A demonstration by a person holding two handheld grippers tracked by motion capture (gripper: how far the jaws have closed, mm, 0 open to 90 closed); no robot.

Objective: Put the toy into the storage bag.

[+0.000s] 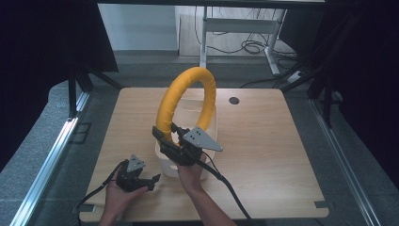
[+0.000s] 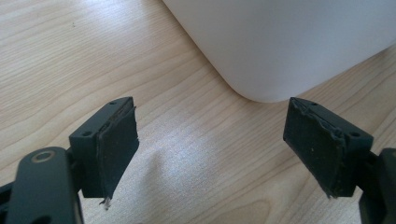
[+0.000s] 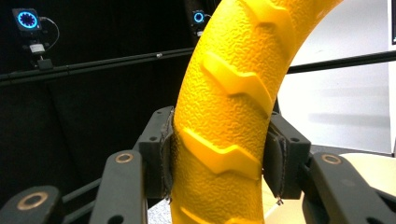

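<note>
Fingers (image 3: 161, 154) of right gripper (image 3: 217, 156) pinch the yellow ring (image 3: 229, 93) between them

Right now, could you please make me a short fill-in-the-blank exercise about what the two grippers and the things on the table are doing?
1. The right gripper is shut on a ring of ____ colour.
2. The left gripper is ____ and holds nothing.
3. The ring is held above a ____ bin.
4. The bin stands on a table made of ____.

Missing words: yellow; open; white; wood
</note>
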